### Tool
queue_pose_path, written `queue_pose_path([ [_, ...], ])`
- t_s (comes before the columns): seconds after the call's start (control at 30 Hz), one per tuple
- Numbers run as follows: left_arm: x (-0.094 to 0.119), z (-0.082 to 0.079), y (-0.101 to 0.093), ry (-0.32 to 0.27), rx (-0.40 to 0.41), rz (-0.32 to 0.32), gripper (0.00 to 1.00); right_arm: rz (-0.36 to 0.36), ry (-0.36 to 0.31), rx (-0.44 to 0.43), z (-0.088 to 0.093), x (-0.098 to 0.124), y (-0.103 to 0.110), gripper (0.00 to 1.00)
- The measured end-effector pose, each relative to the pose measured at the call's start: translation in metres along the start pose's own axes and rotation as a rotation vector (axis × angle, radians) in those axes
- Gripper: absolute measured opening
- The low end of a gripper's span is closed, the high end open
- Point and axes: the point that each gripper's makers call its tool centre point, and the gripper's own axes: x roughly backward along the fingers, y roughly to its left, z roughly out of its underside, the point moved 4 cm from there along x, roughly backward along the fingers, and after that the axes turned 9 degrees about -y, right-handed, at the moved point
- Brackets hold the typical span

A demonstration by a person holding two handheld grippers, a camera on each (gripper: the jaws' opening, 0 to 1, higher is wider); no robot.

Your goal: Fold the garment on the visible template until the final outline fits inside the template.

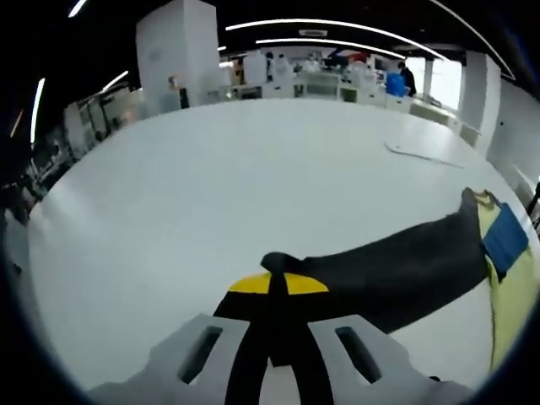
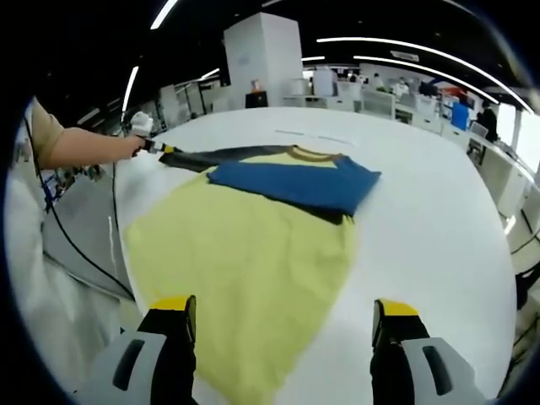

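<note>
Left gripper point(image 1: 277, 283) clamps dark sleeve point(image 1: 396, 261) of yellow-blue-black shirt point(image 2: 245, 245) near white table point(image 2: 439, 236) edge; right gripper point(image 2: 283, 325) gapes empty. Folding half-done.

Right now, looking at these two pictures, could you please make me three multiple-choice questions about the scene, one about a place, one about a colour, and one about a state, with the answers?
1. Where does the blue sleeve lie?
A. Folded across the shirt's upper part
B. Hanging off the table
C. Under the right gripper

2. What colour is the body of the shirt?
A. Red
B. Pale yellow
C. White

3. How is the left gripper?
A. Open above the bare table
B. Shut on the dark sleeve
C. Shut on a cable

Answers:
1 A, the blue sleeve rests over the shirt near the collar.
2 B, the wide cloth spread on the white table is pale yellow.
3 B, the dark sleeve runs from between the closed jaws toward the shirt, while the right gripper stands open.
</note>
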Motion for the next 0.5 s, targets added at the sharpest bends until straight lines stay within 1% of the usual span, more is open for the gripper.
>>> queue_pose_path([
  [0.03, 0.006, 0.008, -0.005, 0.018, 0.024, 0.002, 0.0, 0.0, 0.0, 0.0, 0.0, 0.0, 0.0, 0.85],
  [0.13, 0.007, 0.02, -0.003, 0.028, 0.031, 0.006, 0.0, 0.001, -0.003, -0.003, 0.0, 0.0, 0.0, 0.85],
  [0.2, 0.008, 0.02, 0.0, 0.005, 0.057, 0.005, 0.0, 0.002, -0.001, -0.002, 0.0, 0.0, -0.001, 0.85],
  [0.23, 0.016, 0.021, -0.005, 0.005, 0.057, 0.007, 0.0, 0.002, -0.001, -0.002, 0.0, 0.0, -0.001, 0.85],
  [0.33, 0.025, 0.018, -0.013, -0.005, 0.038, 0.034, 0.01, 0.0, -0.001, -0.001, 0.0, -0.001, -0.001, 0.85],
  [0.4, 0.028, 0.017, -0.017, -0.009, 0.052, 0.055, 0.08, -0.003, -0.005, 0.0, -0.002, -0.002, 0.0, 0.85],
  [0.43, 0.031, 0.017, -0.021, -0.013, 0.09, 0.074, 0.13, -0.006, -0.008, 0.001, -0.003, -0.003, 0.0, 0.85],
  [0.47, 0.032, 0.017, -0.022, -0.013, 0.092, 0.072, 0.18, -0.007, -0.009, 0.002, -0.004, -0.003, 0.001, 0.85],
  [0.5, 0.037, 0.015, -0.022, -0.02, 0.082, 0.07, 0.19, -0.009, -0.01, 0.004, -0.005, -0.003, 0.001, 0.85],
])
